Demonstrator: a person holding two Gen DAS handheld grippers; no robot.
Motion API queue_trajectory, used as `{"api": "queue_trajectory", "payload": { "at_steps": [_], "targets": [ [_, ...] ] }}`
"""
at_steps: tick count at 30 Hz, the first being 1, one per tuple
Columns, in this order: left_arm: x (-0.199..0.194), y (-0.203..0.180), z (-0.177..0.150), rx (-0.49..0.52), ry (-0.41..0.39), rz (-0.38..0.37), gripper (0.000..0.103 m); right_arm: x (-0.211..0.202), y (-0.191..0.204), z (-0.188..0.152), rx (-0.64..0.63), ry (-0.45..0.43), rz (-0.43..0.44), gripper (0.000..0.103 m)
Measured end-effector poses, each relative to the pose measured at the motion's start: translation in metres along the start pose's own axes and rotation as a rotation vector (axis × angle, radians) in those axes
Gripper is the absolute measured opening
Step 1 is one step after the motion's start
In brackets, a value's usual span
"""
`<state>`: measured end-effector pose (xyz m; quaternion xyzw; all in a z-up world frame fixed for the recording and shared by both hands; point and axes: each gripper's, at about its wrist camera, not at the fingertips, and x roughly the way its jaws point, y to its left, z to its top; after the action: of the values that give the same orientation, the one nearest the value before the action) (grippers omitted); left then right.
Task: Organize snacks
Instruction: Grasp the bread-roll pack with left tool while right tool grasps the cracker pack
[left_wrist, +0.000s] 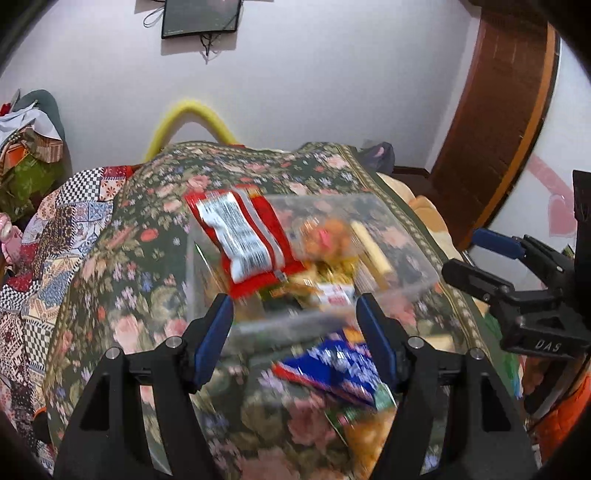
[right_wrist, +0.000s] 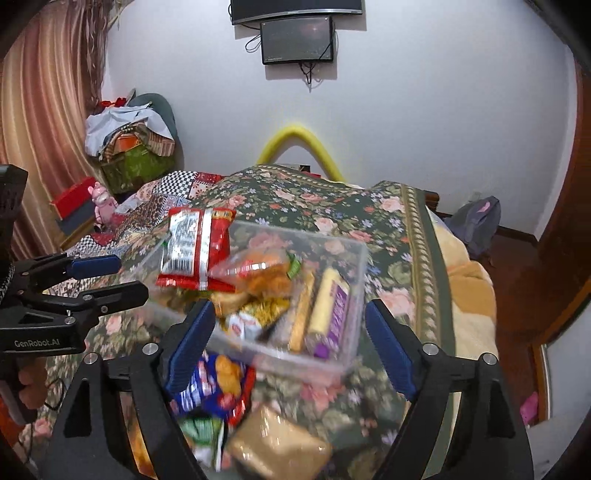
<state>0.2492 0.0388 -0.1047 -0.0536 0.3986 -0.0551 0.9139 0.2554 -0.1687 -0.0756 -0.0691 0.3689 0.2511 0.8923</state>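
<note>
A clear tub (right_wrist: 343, 291) sits on the flowered bedspread (right_wrist: 388, 229), and everything else arranges itself around it. A red packet (right_wrist: 195, 251) leans over the tub's far left rim, its printed back facing up. Inside the tub lie an orange snack bag (right_wrist: 269, 275), a yellow-and-purple bar (right_wrist: 332, 310) along the right wall, and a heap of smaller wrappers too blurred to tell apart. Just in front of the tub lie a blue bag (right_wrist: 214, 384) and a tan pack (right_wrist: 277, 443).

The right gripper (right_wrist: 288, 350) hangs before the tub's near wall, jaws spread wide and holding nothing. The left gripper (left_wrist: 295, 339) hovers on the tub's near left, likewise wide apart and empty.
</note>
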Motion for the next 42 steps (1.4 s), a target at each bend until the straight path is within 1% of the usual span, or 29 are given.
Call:
{"api": "queue_trajectory", "payload": {
  "at_steps": [2, 4, 6, 10, 12, 14, 18, 20, 24, 25, 28, 30, 32, 33, 34, 36, 42],
  "targets": [
    [0.0, -0.006, -0.011, 0.005, 0.019, -0.013, 0.07, -0.004, -0.002, -0.01, 0.003, 0.003, -0.009, 0.086],
    [0.004, -0.012, -0.024, 0.007, 0.046, -0.012, 0.07, -0.006, -0.006, -0.021, 0.009, 0.013, -0.034, 0.086],
    [0.008, -0.019, -0.036, 0.001, 0.073, -0.019, 0.07, -0.006, -0.01, -0.034, 0.025, 0.038, -0.042, 0.086],
    [0.015, -0.032, -0.058, -0.017, 0.126, -0.062, 0.07, -0.004, -0.017, -0.057, 0.057, 0.09, -0.035, 0.086],
    [0.017, -0.04, -0.067, -0.011, 0.146, -0.079, 0.07, -0.002, -0.016, -0.066, 0.041, 0.106, -0.066, 0.086],
    [0.019, -0.048, -0.075, 0.004, 0.157, -0.076, 0.07, -0.003, -0.014, -0.072, 0.03, 0.115, -0.084, 0.086],
    [0.026, -0.056, -0.089, 0.02, 0.186, -0.064, 0.07, 0.004, -0.01, -0.078, 0.04, 0.136, -0.068, 0.086],
    [0.033, -0.056, -0.095, 0.019, 0.214, -0.065, 0.07, 0.007, -0.009, -0.081, 0.041, 0.146, -0.067, 0.086],
    [0.042, -0.046, -0.109, -0.007, 0.256, -0.092, 0.073, 0.018, -0.005, -0.086, 0.067, 0.174, -0.044, 0.086],
    [0.042, -0.044, -0.112, -0.004, 0.255, -0.088, 0.073, 0.02, -0.002, -0.087, 0.068, 0.183, -0.038, 0.086],
    [0.037, -0.044, -0.12, 0.031, 0.22, -0.055, 0.073, 0.03, 0.004, -0.091, 0.072, 0.195, -0.032, 0.087],
    [0.034, -0.043, -0.124, 0.052, 0.201, -0.034, 0.073, 0.034, 0.008, -0.094, 0.072, 0.198, -0.051, 0.088],
    [0.033, -0.043, -0.126, 0.063, 0.187, -0.027, 0.07, 0.038, 0.008, -0.096, 0.079, 0.208, -0.051, 0.088],
    [0.031, -0.042, -0.127, 0.066, 0.178, -0.026, 0.065, 0.038, 0.006, -0.098, 0.093, 0.206, -0.044, 0.088],
    [0.029, -0.041, -0.128, 0.064, 0.173, -0.034, 0.056, 0.037, 0.005, -0.099, 0.105, 0.205, -0.038, 0.088],
    [0.024, -0.038, -0.129, 0.054, 0.17, -0.053, 0.045, 0.036, 0.0, -0.101, 0.134, 0.206, -0.022, 0.088],
    [0.008, -0.034, -0.12, 0.059, 0.12, -0.036, 0.044, 0.028, -0.003, -0.106, 0.154, 0.19, -0.024, 0.086]
  ]
}}
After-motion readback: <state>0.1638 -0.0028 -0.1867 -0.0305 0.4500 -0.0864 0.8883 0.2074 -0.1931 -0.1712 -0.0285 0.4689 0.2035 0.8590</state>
